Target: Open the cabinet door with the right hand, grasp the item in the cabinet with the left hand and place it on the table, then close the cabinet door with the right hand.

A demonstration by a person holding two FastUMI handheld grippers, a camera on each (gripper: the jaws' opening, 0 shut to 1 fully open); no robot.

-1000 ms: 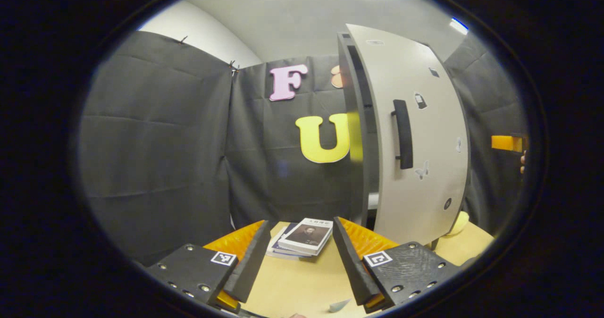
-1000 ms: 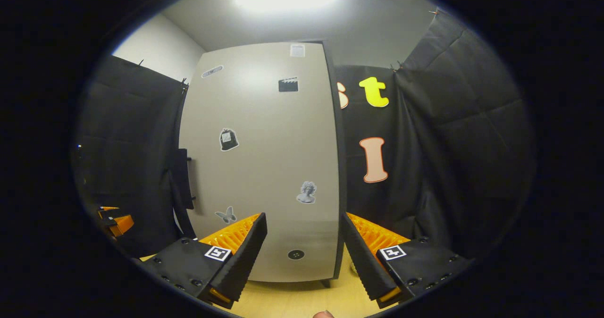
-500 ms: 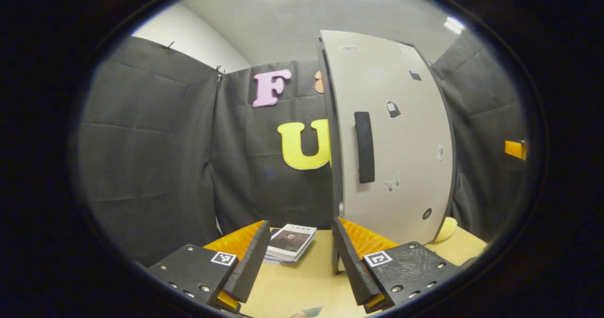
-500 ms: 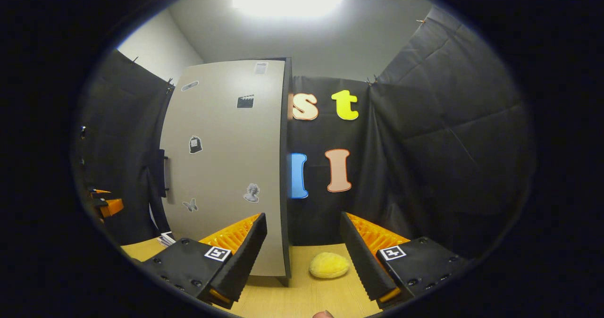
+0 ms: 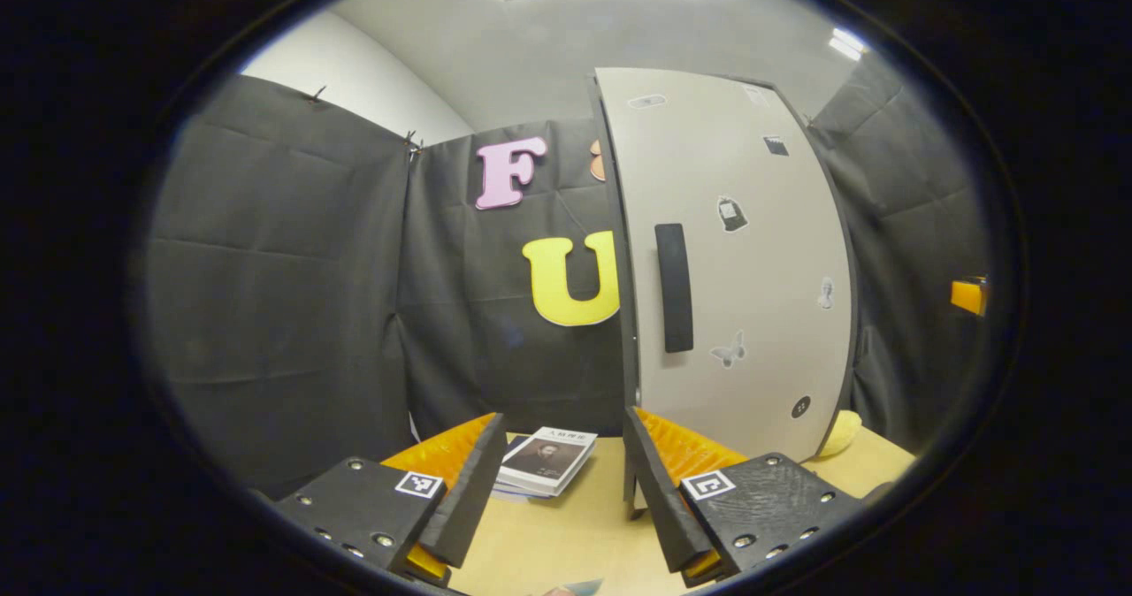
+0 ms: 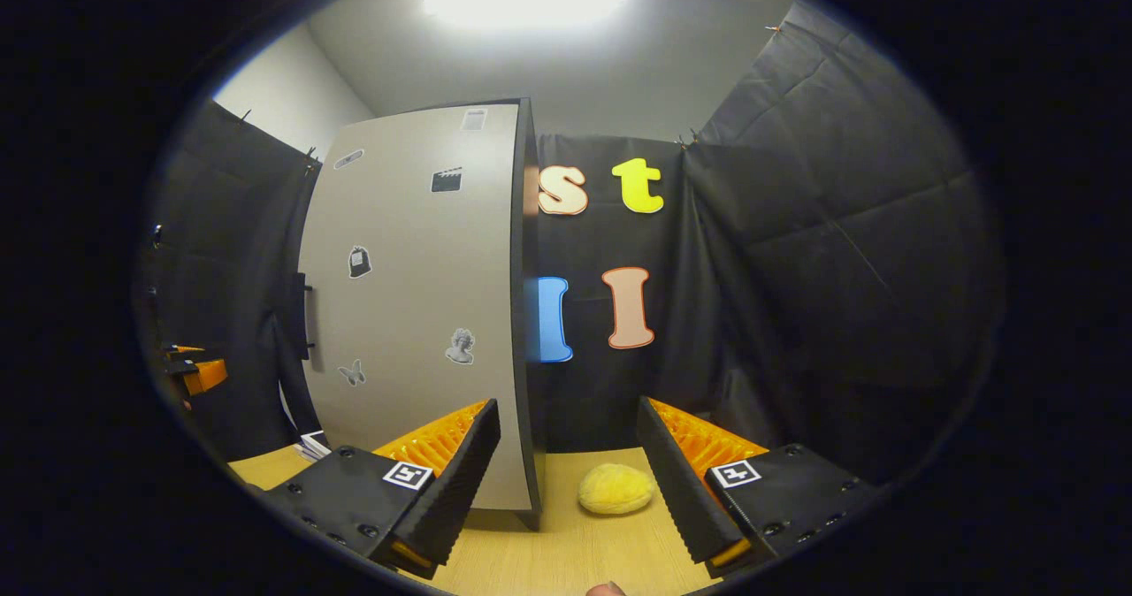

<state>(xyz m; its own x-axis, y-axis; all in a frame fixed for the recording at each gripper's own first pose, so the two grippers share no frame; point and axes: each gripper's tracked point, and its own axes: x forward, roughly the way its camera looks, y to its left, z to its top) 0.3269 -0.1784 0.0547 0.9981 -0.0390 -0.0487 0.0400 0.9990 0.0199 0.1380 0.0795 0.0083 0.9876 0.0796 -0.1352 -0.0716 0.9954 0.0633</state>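
The pale cabinet door (image 5: 752, 251) with its black bar handle (image 5: 674, 288) stands flush with the cabinet's dark edge, with no gap showing. My left gripper (image 5: 562, 416) is open and holds nothing, low over the table and short of the cabinet's left corner. A stack of books (image 5: 546, 462) lies on the table beyond its fingers. My right gripper (image 6: 568, 403) is open too, off the door (image 6: 416, 313) and facing the cabinet's right edge. A yellow, soft-looking lump (image 6: 616, 488) rests on the table between its fingers, farther off. The handle (image 6: 299, 322) is at the door's far left.
The wooden table (image 6: 566, 552) carries the cabinet on short feet. The books (image 6: 311, 445) peek out left of the door. The other gripper (image 6: 196, 372) shows at the far left, and the right one (image 5: 968, 295) at the left gripper view's right rim. Black cloth walls enclose the booth.
The door has swung from ajar to flush with the cabinet. My right gripper has drawn back and turned right, bringing the yellow lump into view. My left gripper has barely shifted.
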